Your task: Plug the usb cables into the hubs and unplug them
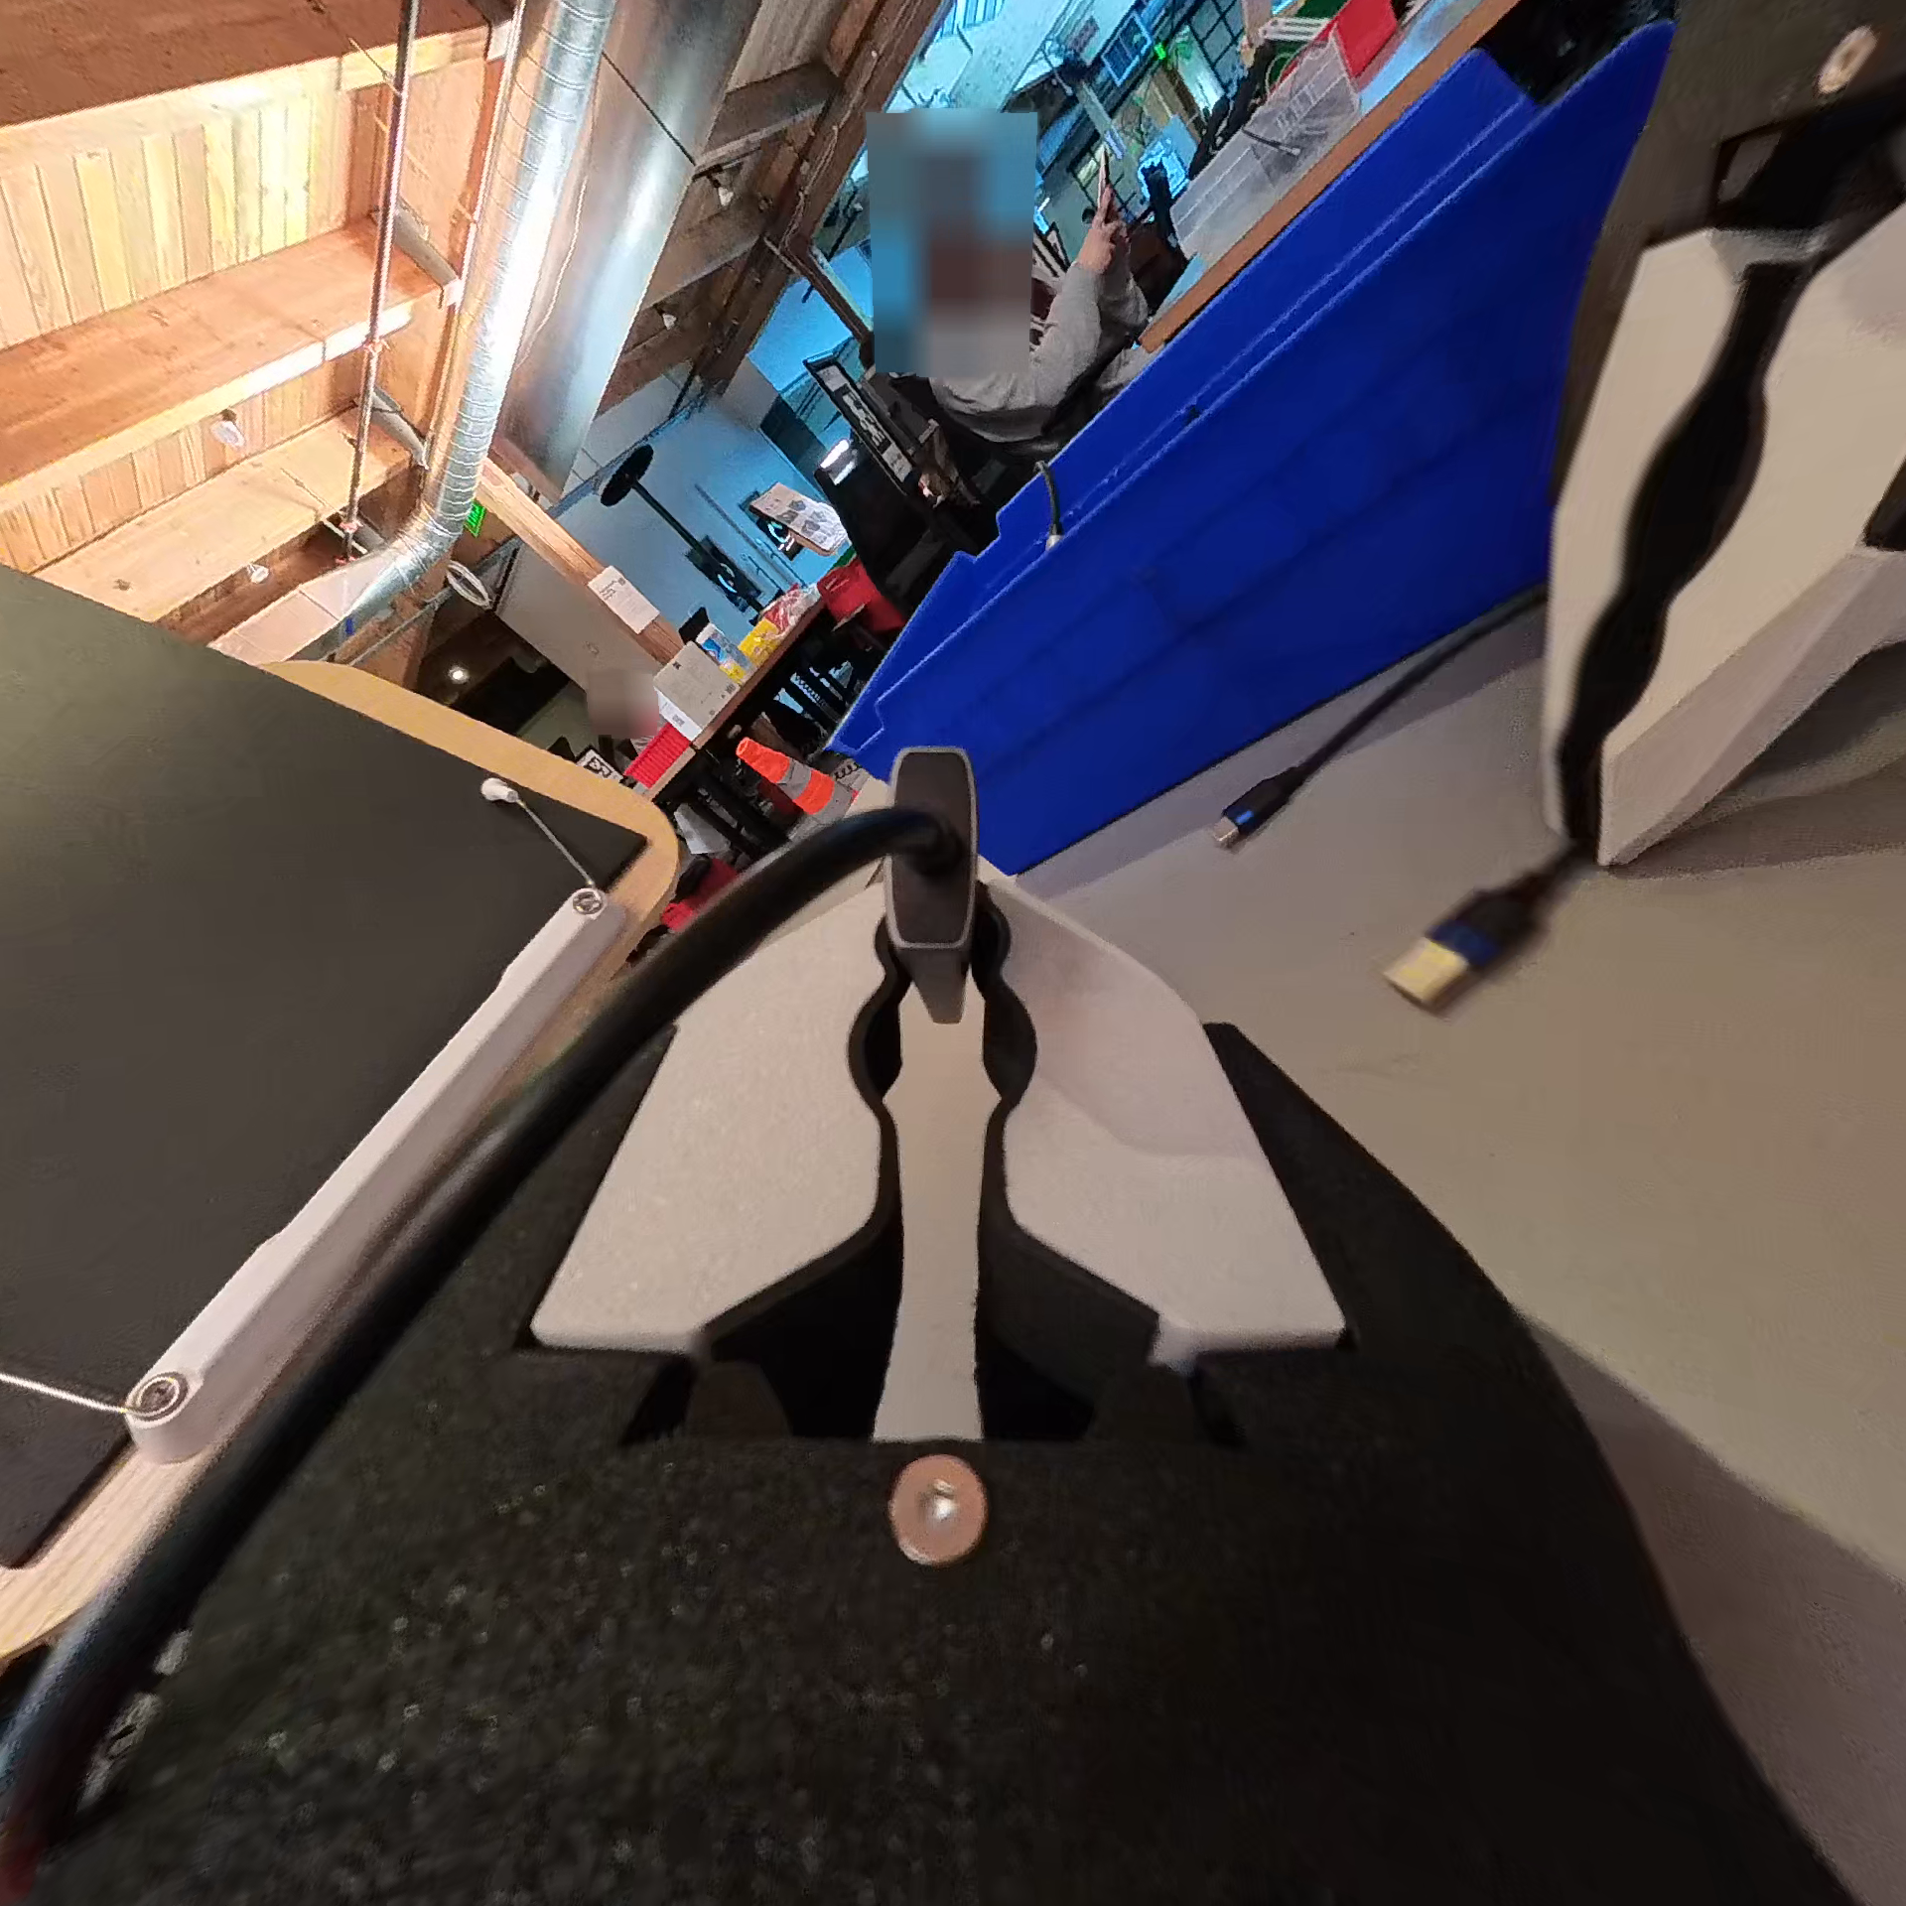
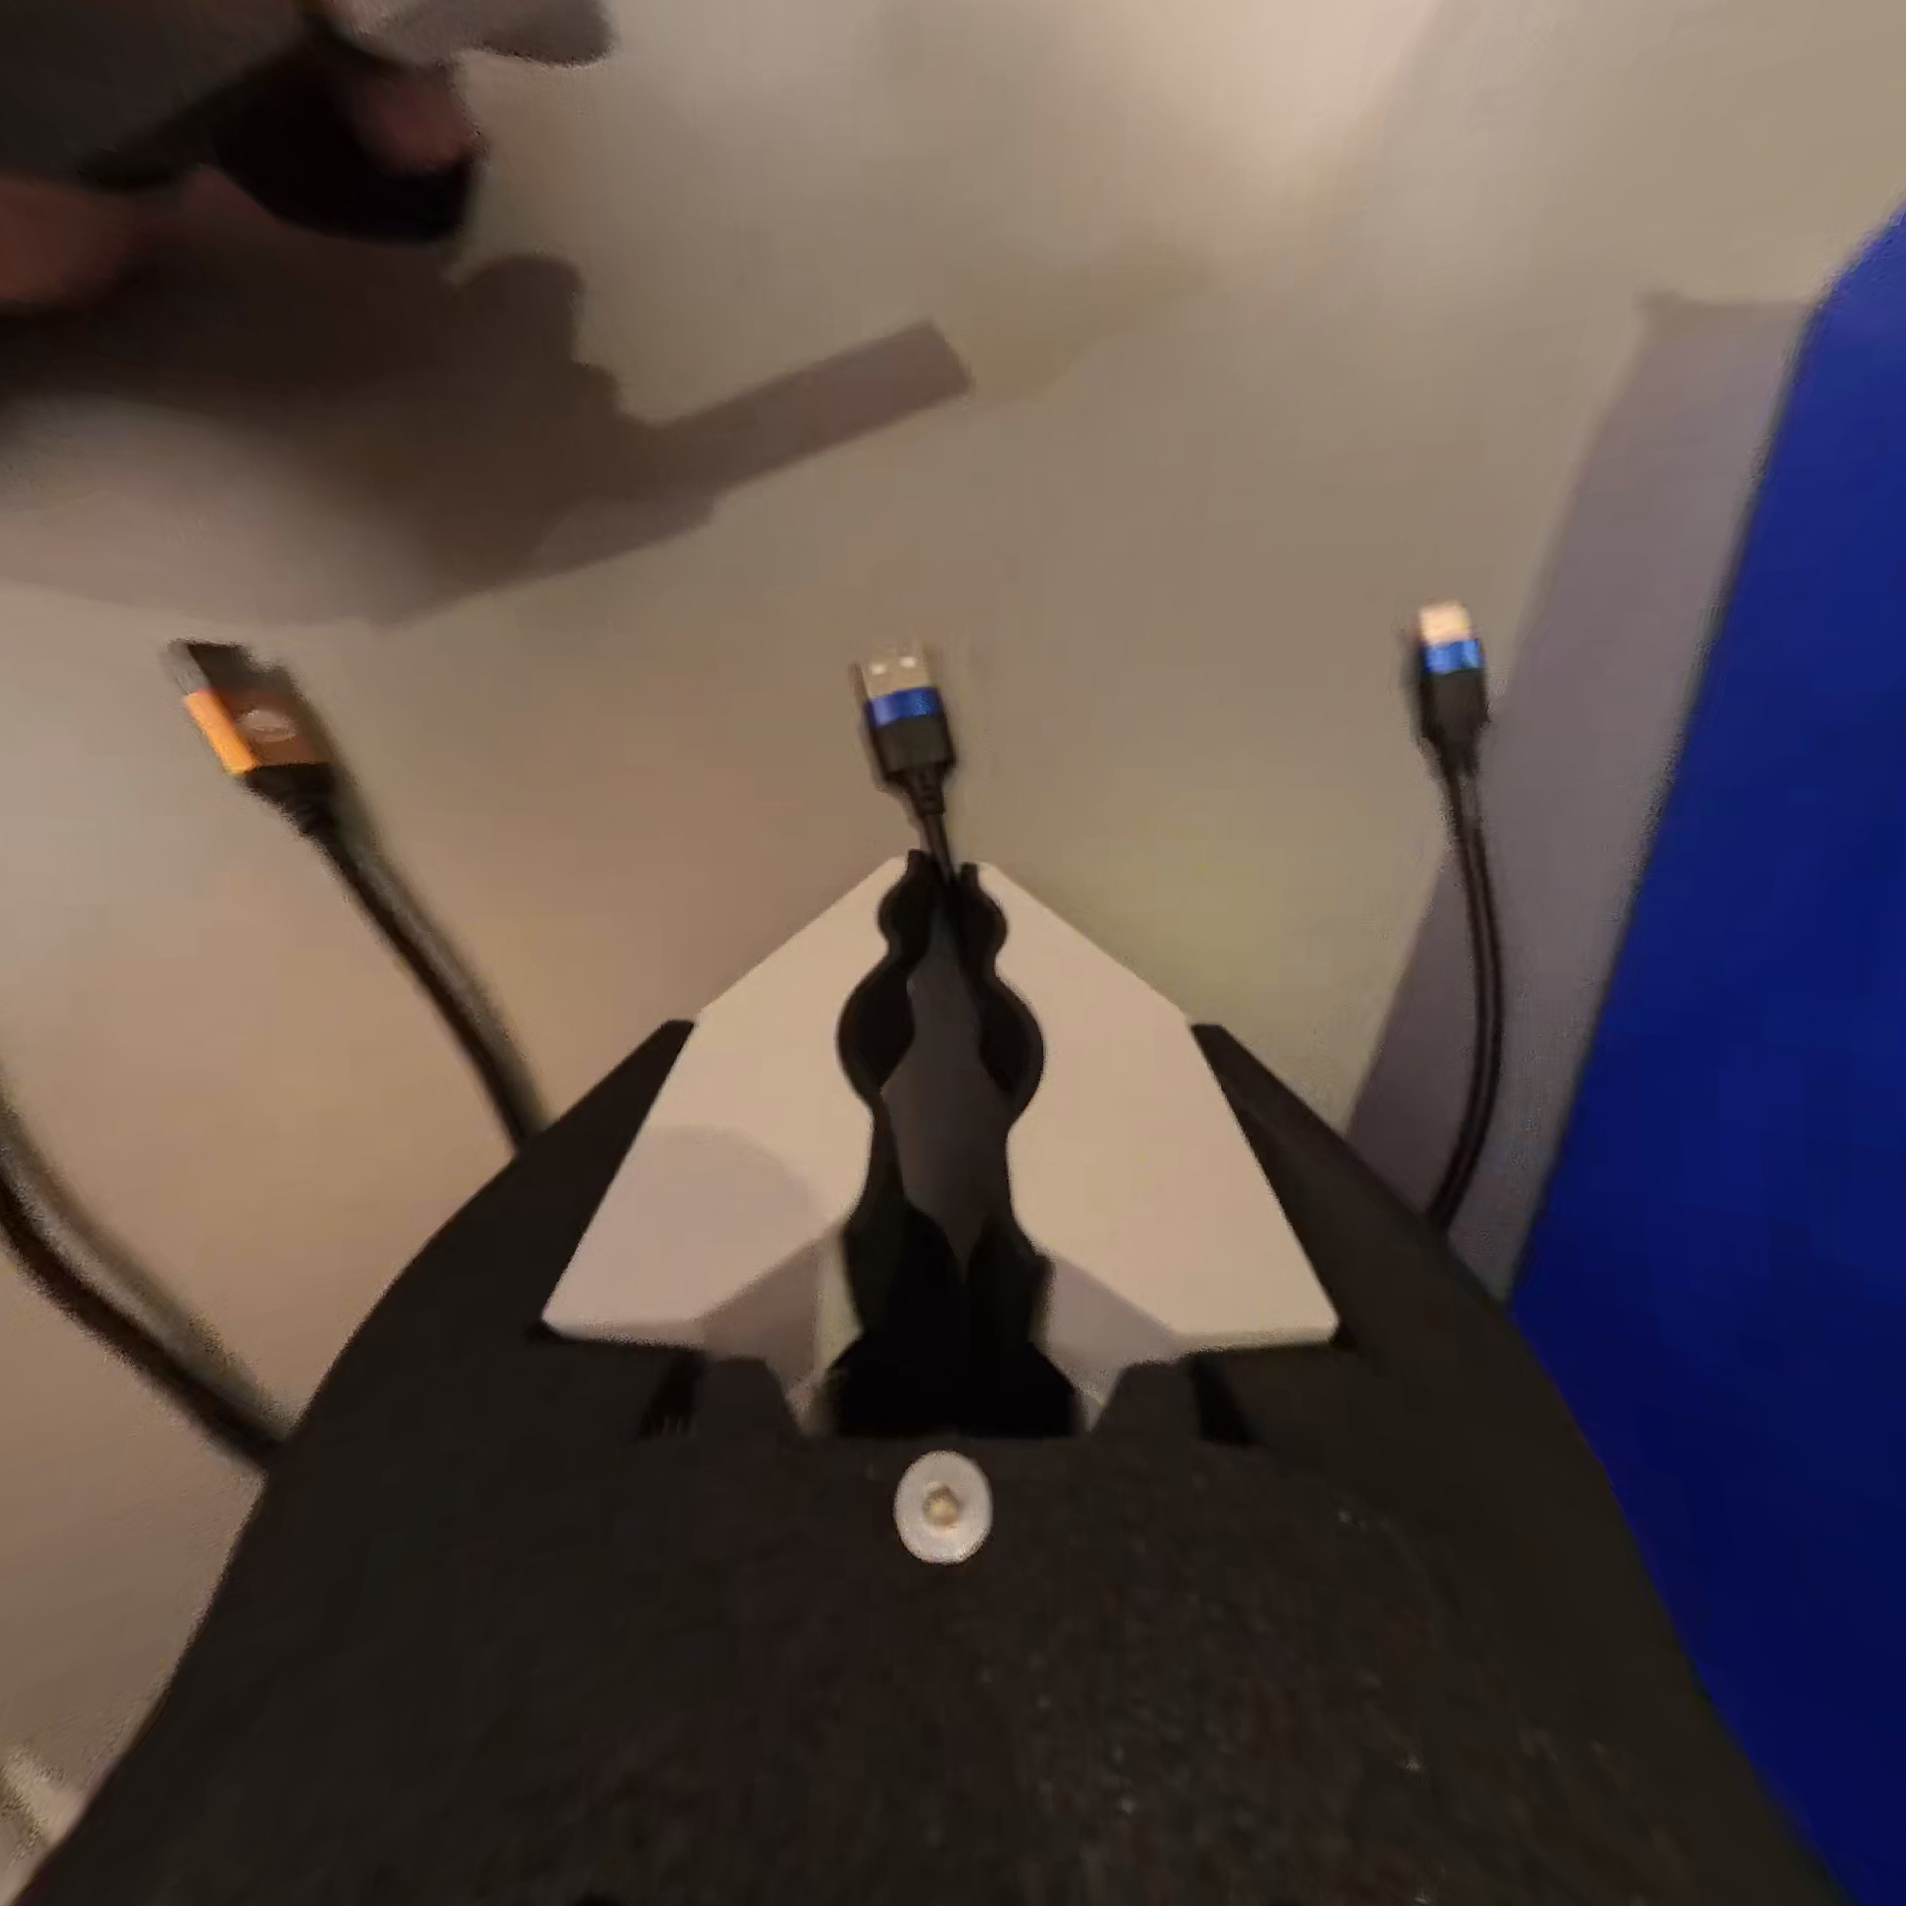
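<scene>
My left gripper (image 1: 933, 933) is shut on a slim dark grey adapter block (image 1: 933, 825), held upright at the fingertips. Its thick black cable (image 1: 516, 1114) curves back to the left. My right gripper (image 2: 941, 877) is shut on a thin black cable just behind a USB-A plug with a blue band (image 2: 902, 691), which points forward over the grey table. In the left wrist view the right gripper (image 1: 1578, 825) stands at the upper right with that plug (image 1: 1444, 954) hanging below it.
A blue bin (image 1: 1238, 516) stands along the far side, also at the right edge (image 2: 1753, 928). A small blue-banded plug (image 2: 1449, 660) and an orange-banded plug (image 2: 242, 722) lie on the table. A black mat (image 1: 206, 980) sits left. A person sits beyond.
</scene>
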{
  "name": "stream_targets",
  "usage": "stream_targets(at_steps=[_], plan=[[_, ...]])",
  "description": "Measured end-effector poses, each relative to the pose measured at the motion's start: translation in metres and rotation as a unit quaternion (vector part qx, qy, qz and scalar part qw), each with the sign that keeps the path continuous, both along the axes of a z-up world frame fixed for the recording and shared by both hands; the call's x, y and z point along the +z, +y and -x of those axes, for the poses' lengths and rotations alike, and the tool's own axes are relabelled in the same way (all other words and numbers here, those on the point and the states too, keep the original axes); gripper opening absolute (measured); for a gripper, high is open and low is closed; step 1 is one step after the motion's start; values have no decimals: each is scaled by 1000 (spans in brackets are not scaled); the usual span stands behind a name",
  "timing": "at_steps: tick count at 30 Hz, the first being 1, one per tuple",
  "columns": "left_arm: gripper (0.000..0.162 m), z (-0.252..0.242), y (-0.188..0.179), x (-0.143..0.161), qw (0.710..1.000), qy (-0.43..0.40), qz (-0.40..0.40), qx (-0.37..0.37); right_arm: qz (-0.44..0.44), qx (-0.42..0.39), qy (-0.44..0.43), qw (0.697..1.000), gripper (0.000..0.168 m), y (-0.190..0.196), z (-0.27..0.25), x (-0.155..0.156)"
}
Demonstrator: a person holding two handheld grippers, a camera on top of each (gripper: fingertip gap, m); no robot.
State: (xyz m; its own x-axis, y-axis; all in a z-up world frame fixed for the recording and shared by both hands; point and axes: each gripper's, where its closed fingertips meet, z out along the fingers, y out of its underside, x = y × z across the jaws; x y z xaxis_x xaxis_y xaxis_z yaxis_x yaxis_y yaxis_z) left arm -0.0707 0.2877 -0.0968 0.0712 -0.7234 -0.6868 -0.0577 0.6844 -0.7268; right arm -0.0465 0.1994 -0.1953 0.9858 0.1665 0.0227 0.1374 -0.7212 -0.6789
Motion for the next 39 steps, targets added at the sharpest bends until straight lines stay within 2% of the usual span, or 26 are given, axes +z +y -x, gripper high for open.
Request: stream_targets(at_steps=[2, 5, 9, 13, 15, 18, 23, 25, 32, 34, 39], plan=[[10, 0, 1, 1, 1000, -2, 4, 1, 5, 57, 5, 998, 2, -5, 29, 1], [10, 1, 4, 1, 1000, -3, 12, 2, -5, 161, 95, 982, 2, -23, 105, 16], [10, 1, 7, 2, 1000, -5, 24, 3, -5, 198, 88, 976, 4, -37, 135, 18], [10, 2, 8, 2, 1000, -6, 29, 3, -63, 158, 145, 975, 26, -22, 113, 45], [10, 2, 7, 2, 1000, -7, 30, 1, -113, 117, 131, 978, 25, -2, 83, 54], [10, 1, 4, 2, 1000, -7, 29, -5, -110, 135, 28, 984, 23, 16, 59, 38], [10, 3, 0, 5, 999, -17, 29, -17, -70, 201, -122, 970, 19, 28, 54, 5], [10, 4, 0, 7, 999, -21, 31, -19, -76, 201, -122, 969, 5, 31, 57, 2], [10, 7, -6, 15, 998, -45, 22, -33, -61, 187, -98, 975, 4, 25, 55, 4], [10, 8, -8, 17, 998, -51, 10, -35, -66, 185, -47, 979, 3, 17, 57, 24], [10, 10, -22, 19, 996, -59, -22, -59, -71, 183, 41, 980, 3, 3, 37, 103]])
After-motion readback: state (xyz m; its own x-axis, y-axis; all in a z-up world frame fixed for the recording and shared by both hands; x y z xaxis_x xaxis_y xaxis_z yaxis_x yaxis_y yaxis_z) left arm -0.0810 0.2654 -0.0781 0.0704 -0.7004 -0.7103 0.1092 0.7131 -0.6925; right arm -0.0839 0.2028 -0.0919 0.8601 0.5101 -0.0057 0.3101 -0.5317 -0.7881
